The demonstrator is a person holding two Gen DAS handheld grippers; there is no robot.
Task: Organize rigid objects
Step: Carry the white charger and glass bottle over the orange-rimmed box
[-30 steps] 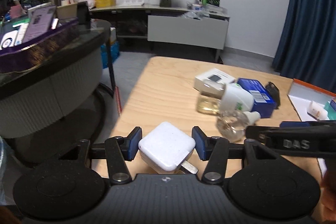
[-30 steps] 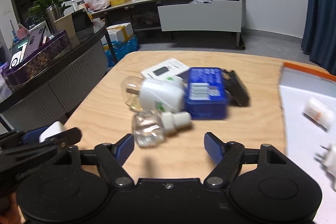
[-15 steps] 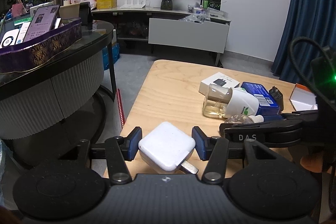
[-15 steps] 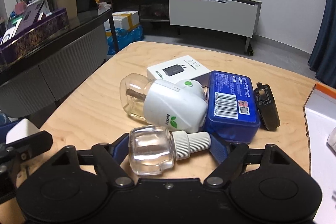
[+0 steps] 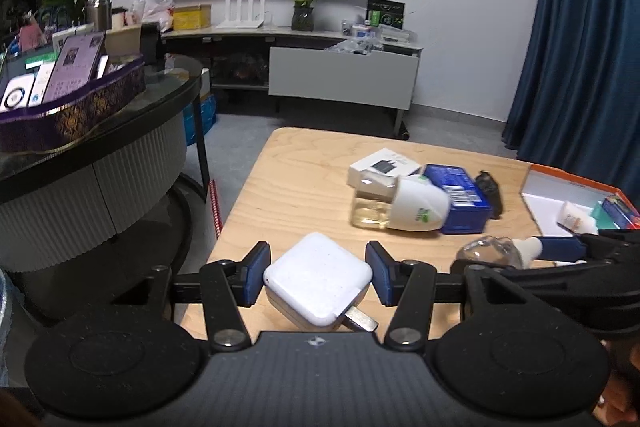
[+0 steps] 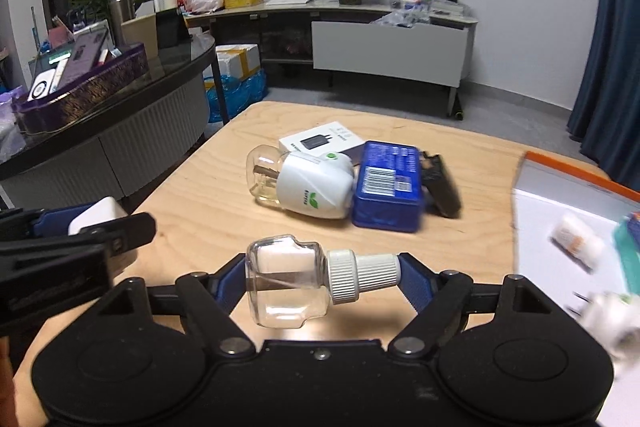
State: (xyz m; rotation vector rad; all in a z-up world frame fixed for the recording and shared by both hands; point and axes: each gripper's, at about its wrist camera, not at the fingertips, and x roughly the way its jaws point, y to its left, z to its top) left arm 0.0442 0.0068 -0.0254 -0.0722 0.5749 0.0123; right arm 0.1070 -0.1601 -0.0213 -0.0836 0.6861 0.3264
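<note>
My left gripper (image 5: 316,277) is shut on a white plug adapter (image 5: 318,277) above the wooden table's (image 5: 304,195) near left corner. My right gripper (image 6: 316,277) is shut on a clear glass bottle with a white cap (image 6: 308,277), held sideways just above the table; the bottle also shows in the left wrist view (image 5: 496,251). On the table lie a white mosquito-repellent plug with a bottle (image 6: 304,187), a blue box (image 6: 388,187), a white charger box (image 6: 320,141) and a black object (image 6: 442,187).
An orange-rimmed white tray (image 6: 560,187) at the right holds several small items, among them a small white tube (image 6: 576,245). A round dark counter (image 5: 100,131) with a purple basket stands to the left. A TV cabinet (image 5: 340,83) stands at the back wall.
My right gripper moved in on the clear bottle, closed on it and lifted it towards the right. My left gripper kept hold of the white adapter.
</note>
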